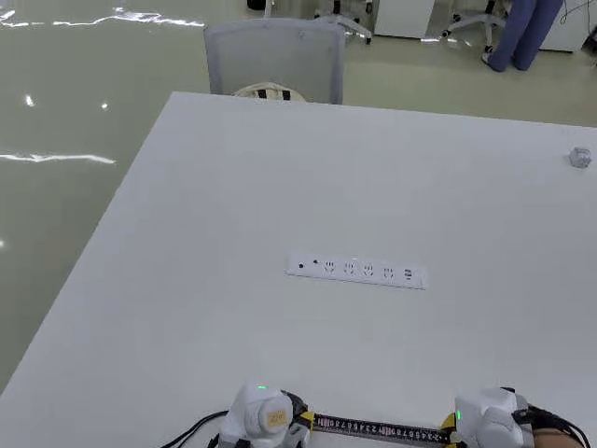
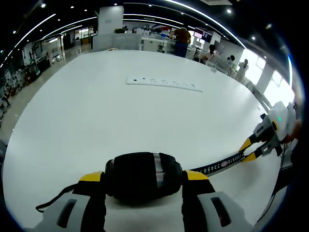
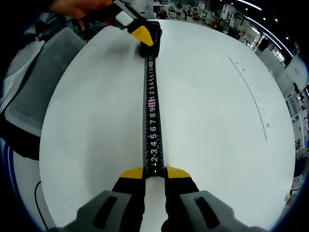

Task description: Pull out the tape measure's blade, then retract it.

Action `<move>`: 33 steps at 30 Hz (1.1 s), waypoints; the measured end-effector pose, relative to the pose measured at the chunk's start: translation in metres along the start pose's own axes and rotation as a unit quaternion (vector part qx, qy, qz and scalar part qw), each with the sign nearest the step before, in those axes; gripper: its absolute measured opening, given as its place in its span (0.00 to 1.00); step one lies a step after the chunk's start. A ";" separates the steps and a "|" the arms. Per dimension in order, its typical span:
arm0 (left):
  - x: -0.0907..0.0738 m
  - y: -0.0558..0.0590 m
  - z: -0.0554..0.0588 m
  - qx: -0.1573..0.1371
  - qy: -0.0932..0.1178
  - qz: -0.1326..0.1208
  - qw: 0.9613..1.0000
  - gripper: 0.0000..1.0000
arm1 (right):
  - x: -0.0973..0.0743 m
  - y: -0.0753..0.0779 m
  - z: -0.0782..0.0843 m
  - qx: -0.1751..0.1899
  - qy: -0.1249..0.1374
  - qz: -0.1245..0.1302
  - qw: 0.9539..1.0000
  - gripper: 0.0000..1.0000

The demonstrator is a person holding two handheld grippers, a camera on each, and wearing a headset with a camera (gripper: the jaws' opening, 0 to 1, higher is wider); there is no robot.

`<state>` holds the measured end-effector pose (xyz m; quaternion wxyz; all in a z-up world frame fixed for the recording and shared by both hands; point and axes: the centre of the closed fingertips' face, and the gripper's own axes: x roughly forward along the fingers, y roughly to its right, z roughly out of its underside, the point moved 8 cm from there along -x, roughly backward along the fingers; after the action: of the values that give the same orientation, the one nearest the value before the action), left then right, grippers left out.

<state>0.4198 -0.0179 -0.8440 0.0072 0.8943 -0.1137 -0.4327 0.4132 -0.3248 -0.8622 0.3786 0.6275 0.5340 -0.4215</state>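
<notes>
The tape measure sits at the near edge of the white table [image 1: 280, 187], stretched between the 2 grippers. The left gripper view gives the case best: the left gripper [image 2: 143, 178] has its jaws spread wide and pressed against both sides of the black tape measure case [image 2: 140, 166]. From there the blade [image 2: 219, 166] runs off to the right gripper [image 2: 253, 147].

The right gripper view tells the other end. There the right gripper [image 3: 154, 172] has its jaws almost together, pinching the blade's tip, with the lowest printed numerals nearest the yellow tips. The blade lies flat and straight on the table up to the case [image 3: 150, 34], and a hand [image 3: 79, 6] shows above it.

The head view barely catches the tape, just a strip of blade [image 1: 378, 430] along the bottom edge. It does show a white power strip [image 1: 356, 271] mid-table, well apart from the tape, a small pale object [image 1: 579, 157] far right, and a grey chair [image 1: 275, 58] beyond the far edge.
</notes>
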 end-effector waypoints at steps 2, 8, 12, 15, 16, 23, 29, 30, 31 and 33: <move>-0.001 0.000 0.000 0.002 0.002 -0.001 1.000 0.60 | -0.001 0.000 -0.001 0.002 0.001 0.001 1.000 0.14; 0.000 -0.001 0.001 0.010 0.007 0.002 1.000 0.59 | 0.000 -0.001 -0.004 -0.004 0.002 0.005 1.000 0.14; -0.001 -0.001 0.001 0.011 0.011 0.004 1.000 0.58 | 0.001 -0.002 -0.009 -0.003 0.007 0.008 1.000 0.14; -0.001 -0.001 0.003 0.012 0.018 0.003 1.000 0.58 | 0.003 -0.003 -0.012 -0.003 0.012 0.013 1.000 0.14; -0.001 -0.001 0.003 0.013 0.021 0.002 1.000 0.58 | 0.003 -0.003 -0.014 -0.002 0.014 0.014 1.000 0.14; -0.001 0.000 0.005 0.014 0.037 0.001 0.999 0.58 | 0.005 -0.002 -0.020 -0.001 0.016 0.014 1.000 0.14; -0.003 -0.001 0.006 0.015 0.042 0.001 0.999 0.58 | 0.009 -0.002 -0.029 -0.004 0.017 0.011 1.000 0.14; -0.002 -0.001 0.007 0.015 0.042 0.002 0.999 0.58 | 0.009 -0.002 -0.030 -0.005 0.017 0.011 1.000 0.14; -0.002 -0.001 0.007 0.015 0.042 0.002 0.999 0.58 | 0.009 -0.002 -0.033 -0.005 0.018 0.011 1.000 0.14; -0.003 0.000 0.007 0.015 0.044 0.002 0.999 0.58 | 0.011 -0.002 -0.037 -0.007 0.019 0.011 1.000 0.14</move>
<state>0.4129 -0.0163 -0.8458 -0.0004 0.9124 -0.1216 -0.3909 0.4171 -0.2867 -0.8596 0.3774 0.6383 0.5374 -0.4017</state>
